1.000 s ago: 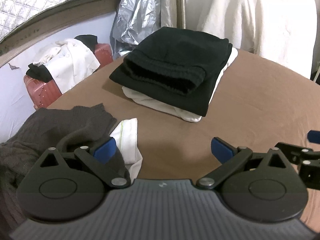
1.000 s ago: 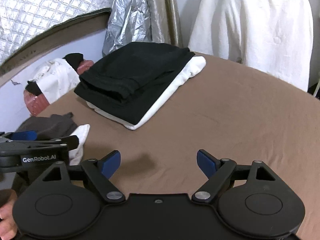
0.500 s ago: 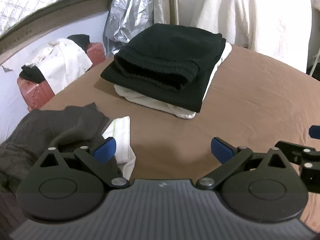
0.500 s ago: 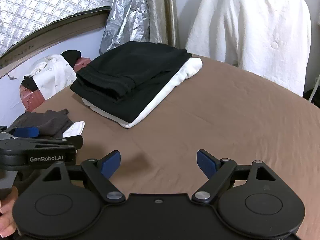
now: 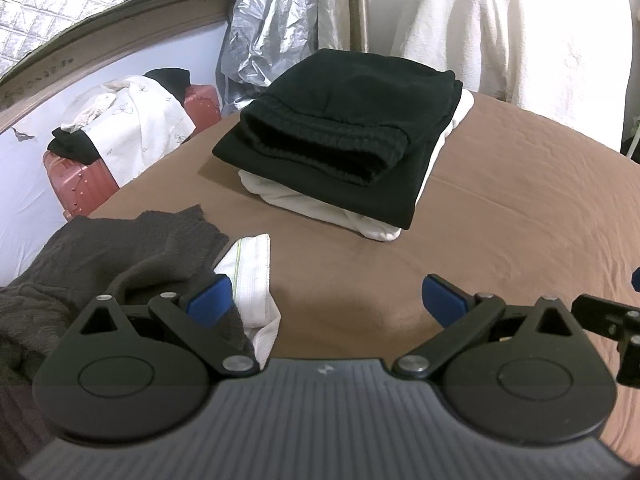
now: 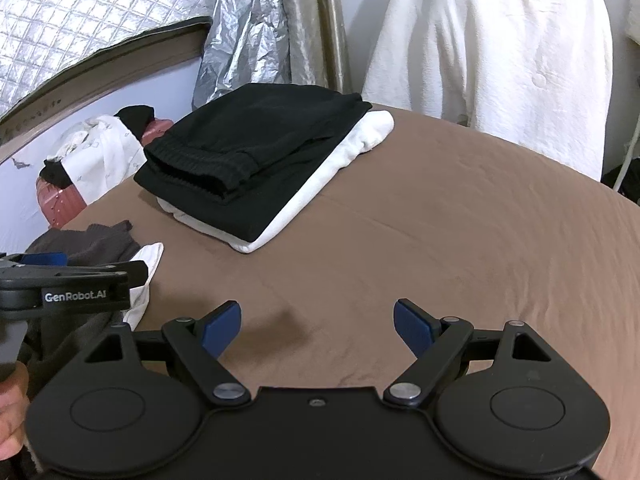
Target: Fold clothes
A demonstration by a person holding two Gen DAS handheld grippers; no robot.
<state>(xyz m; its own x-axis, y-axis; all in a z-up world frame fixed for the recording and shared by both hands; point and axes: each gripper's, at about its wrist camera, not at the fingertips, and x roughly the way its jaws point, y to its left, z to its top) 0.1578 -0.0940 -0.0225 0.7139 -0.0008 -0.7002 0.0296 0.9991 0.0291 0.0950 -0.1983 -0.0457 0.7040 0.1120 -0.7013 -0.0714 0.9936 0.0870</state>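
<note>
Left gripper (image 5: 324,296): fingers spread wide, nothing between the blue pads. Its left fingertip (image 5: 210,294) sits over the edge of a crumpled dark grey knit garment (image 5: 120,252), which lies unfolded to the left of and beneath that finger; whether the pad touches the fabric is not clear from this angle. A white cloth with a thin green stripe (image 5: 256,276) lies just beside the same fingertip, on its inner side, partly tucked under the grey knit. The space between the fingers shows only the brown bedsheet (image 5: 500,220).

Right gripper (image 6: 318,322): fingers likewise spread wide, gripping nothing, with bare brown sheet between and ahead of them. To the left of its left finger, the other gripper's body appears side-on, with a hand (image 6: 12,412) at the frame edge below it.

Ahead of both finger pairs, well apart from the tips, a folded stack rests on the sheet: folded black trousers (image 5: 344,136) with a ribbed waistband lie on top of a folded white garment (image 5: 320,204), whose edges protrude at the near and right sides.

Beyond the bed, left of the fingers, a pink suitcase (image 5: 80,184) carries loose white and black clothing. Farther back hang a silver foil sheet (image 5: 268,24) and a cream garment (image 5: 500,28).
</note>
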